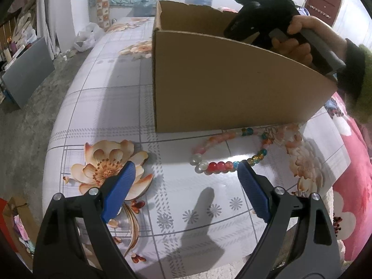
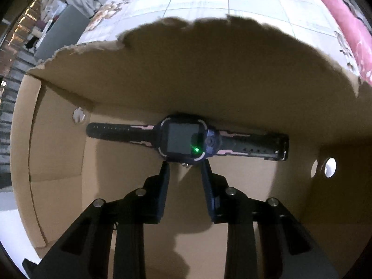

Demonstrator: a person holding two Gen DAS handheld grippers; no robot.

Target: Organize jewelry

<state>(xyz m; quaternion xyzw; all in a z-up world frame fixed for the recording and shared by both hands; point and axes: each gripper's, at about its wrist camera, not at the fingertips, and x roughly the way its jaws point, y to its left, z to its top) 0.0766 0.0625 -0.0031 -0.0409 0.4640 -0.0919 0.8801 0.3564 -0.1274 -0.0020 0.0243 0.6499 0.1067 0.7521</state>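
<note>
Right gripper [image 2: 185,165] inside cardboard box [image 1: 232,88], jaws apart, tips by watch [image 2: 183,139] w/o gripping. Left gripper [image 1: 186,169] spread wide over counter [image 1: 104,107]. Bead bracelet [image 1: 223,166] at its 1 o'clock, far side hidden behind box.

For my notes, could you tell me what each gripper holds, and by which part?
Left gripper: nothing, open. Right gripper: tips meet the watch case's near edge; a grip cannot be told.

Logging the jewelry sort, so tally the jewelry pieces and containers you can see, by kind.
Beaded bracelet: 1, on the table outside the box
Watch: 1, lying inside the box
Cardboard box: 1
Total: 3
</note>
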